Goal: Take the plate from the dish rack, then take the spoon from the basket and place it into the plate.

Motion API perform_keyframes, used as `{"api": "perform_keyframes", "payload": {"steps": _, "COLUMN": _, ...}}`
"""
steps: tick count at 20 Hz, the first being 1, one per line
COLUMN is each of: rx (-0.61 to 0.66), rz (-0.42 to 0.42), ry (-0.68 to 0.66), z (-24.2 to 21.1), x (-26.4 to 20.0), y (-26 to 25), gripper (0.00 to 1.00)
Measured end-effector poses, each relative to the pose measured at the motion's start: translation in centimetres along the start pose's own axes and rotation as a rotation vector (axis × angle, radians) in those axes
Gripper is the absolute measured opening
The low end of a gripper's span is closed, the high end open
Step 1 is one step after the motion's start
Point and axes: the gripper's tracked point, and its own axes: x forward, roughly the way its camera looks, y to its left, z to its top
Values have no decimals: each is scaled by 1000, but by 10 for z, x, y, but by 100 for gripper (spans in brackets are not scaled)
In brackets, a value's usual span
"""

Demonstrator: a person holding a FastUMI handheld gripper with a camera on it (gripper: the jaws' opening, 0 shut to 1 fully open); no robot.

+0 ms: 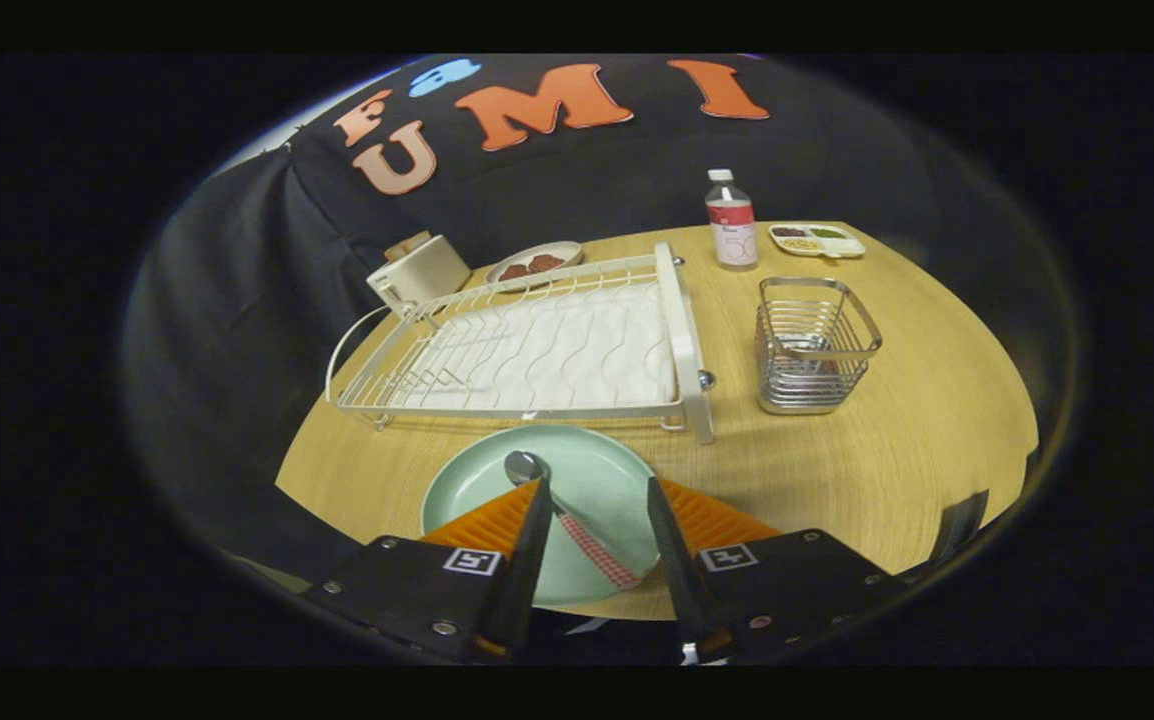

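A pale green plate lies flat on the wooden table just in front of the white dish rack. A spoon with a metal bowl and a red checked handle rests in the plate, its handle running toward the plate's near rim. My gripper hovers above the plate, open, its fingers on either side of the spoon's handle without touching it. The wire basket stands to the right of the rack, beyond the fingers.
A plastic bottle and a small tray of food stand behind the basket. A toaster and a dish with brown pieces sit behind the rack. The table's curved front edge is close to the plate.
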Motion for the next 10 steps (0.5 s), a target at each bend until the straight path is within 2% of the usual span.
{"api": "perform_keyframes", "payload": {"steps": 4, "rx": -28, "rz": -49, "ry": -126, "z": 48, "x": -18, "y": -9, "gripper": 77}}
{"api": "perform_keyframes", "payload": {"steps": 10, "rx": -71, "rz": -108, "ry": -393, "z": 140, "x": -65, "y": -10, "gripper": 89}}
